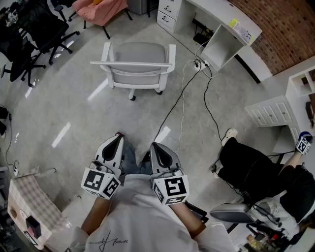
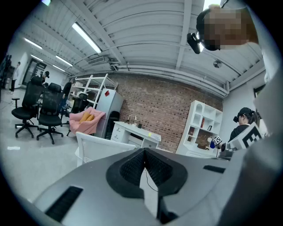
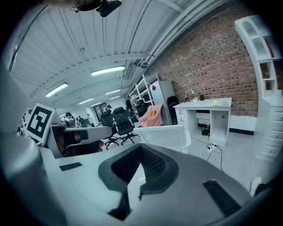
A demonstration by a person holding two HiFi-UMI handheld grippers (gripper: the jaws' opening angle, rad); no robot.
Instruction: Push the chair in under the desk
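Nothing is done yet: the chair (image 1: pixel 139 64) stands out on the floor, well apart from the worktop (image 1: pixel 216 11); left claw (image 1: pixel 117 138) and right claw (image 1: pixel 155 147) (both closed, empty) touch nothing.

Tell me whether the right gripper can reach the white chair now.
Probably not yet: the right gripper sits well short of the chair. Only floor and a cable lie between, so stepping forward should do.

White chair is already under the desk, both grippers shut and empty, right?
No. The head view shows the white chair out on open floor, apart from the desk. The left gripper and right gripper are shut and empty.
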